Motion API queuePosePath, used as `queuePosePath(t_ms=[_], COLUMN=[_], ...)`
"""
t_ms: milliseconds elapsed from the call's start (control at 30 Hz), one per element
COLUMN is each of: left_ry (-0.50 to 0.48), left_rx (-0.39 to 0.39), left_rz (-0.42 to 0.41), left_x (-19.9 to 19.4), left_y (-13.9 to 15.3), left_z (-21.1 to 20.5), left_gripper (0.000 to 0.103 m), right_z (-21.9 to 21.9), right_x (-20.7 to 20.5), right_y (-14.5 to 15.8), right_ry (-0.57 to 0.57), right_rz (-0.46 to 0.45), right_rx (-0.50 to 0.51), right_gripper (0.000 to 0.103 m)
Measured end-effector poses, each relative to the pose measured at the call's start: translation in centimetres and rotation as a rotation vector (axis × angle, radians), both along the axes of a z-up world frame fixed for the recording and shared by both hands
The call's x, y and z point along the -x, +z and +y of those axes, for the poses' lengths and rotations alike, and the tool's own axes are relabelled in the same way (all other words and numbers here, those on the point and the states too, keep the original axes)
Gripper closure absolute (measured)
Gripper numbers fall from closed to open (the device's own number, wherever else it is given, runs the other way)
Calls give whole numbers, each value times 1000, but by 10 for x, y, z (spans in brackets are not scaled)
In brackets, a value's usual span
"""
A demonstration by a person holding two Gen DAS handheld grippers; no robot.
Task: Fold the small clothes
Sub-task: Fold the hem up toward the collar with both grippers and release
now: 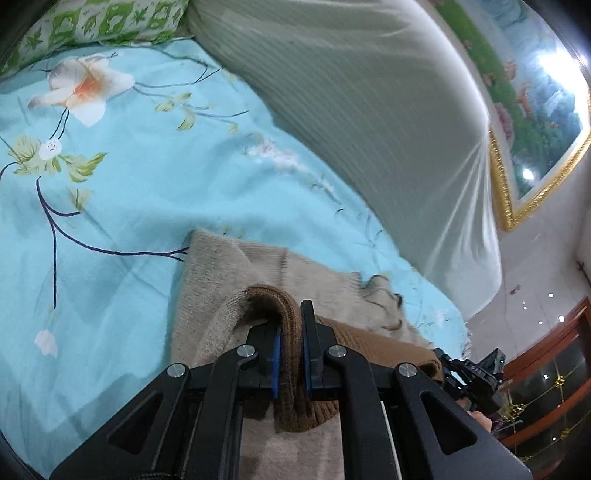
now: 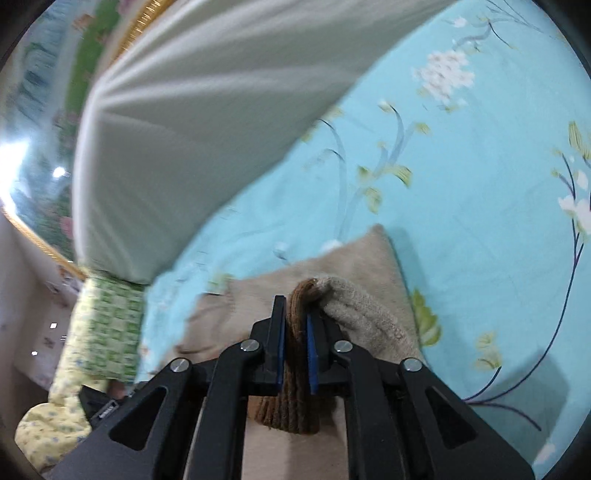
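While my left tool [image 1: 291, 332] and right tool [image 2: 295, 325] each pinch the sweater's [image 1: 218, 273] ribbed brown hem, its fuzzy beige body drapes ahead on the bed [image 1: 129, 184].

Bright, even indoor light. Glare flares off the framed picture [image 1: 546, 122] in both views. Motion blur smears the white headboard [image 1: 369, 129] beside it. Strong fisheye bending, dark corners.

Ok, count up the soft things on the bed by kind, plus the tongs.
Knitted garment, beige with brown trim: 1
Floral blue bedsheet: 1
White bolster: 1
Green patterned pillow: 1
Tongs, left and right, both clamped on the brown trim: 2
Total: 6
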State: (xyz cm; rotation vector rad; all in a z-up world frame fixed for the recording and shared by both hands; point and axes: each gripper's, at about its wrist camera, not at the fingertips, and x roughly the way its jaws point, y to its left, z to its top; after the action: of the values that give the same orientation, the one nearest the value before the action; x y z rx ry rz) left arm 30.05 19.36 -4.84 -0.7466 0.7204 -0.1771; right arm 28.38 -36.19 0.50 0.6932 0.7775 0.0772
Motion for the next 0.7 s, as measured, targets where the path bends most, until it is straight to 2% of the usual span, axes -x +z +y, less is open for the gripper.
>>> queuePosePath(t_ms=[100, 133, 167, 233, 333, 400, 467, 533, 600, 700], left_ry=[-13, -22, -31, -41, -48, -84, -148, -237, -352, -443], left_rx=[-32, -44, -47, -76, -132, -103, -86, -74, -59, -114], left_rz=[0, 3, 0, 10, -3, -34, -55, -39, -31, 17], left_x=[-1, 0, 3, 14, 48, 71, 81, 81, 73, 53], left_y=[6, 8, 13, 24, 46, 57, 61, 57, 49, 32], left_z=[0, 0, -1, -3, -9, -21, -40, -72, -104, -136], left_gripper=[91, 91, 90, 80, 65, 58, 42, 40, 40, 40], right_z=[-7, -9, -11, -20, -21, -10, 12, 41, 83, 127], right_x=[1, 2, 4, 15, 32, 43, 51, 52, 46, 37], right_y=[-3, -2, 1, 13, 30, 40, 46, 44, 36, 19], right_ry=[-15, -19, -33, -67, -72, -16, 90, 227, 417, 628], right_rz=[5, 0, -11, -54, -109, -126, -135, -116, -57, 9], right_rx=[-30, -39, -46, -46, -17, 12, 57, 87, 145, 209], right_gripper=[86, 79, 67, 57, 56, 56, 56, 56, 56, 56])
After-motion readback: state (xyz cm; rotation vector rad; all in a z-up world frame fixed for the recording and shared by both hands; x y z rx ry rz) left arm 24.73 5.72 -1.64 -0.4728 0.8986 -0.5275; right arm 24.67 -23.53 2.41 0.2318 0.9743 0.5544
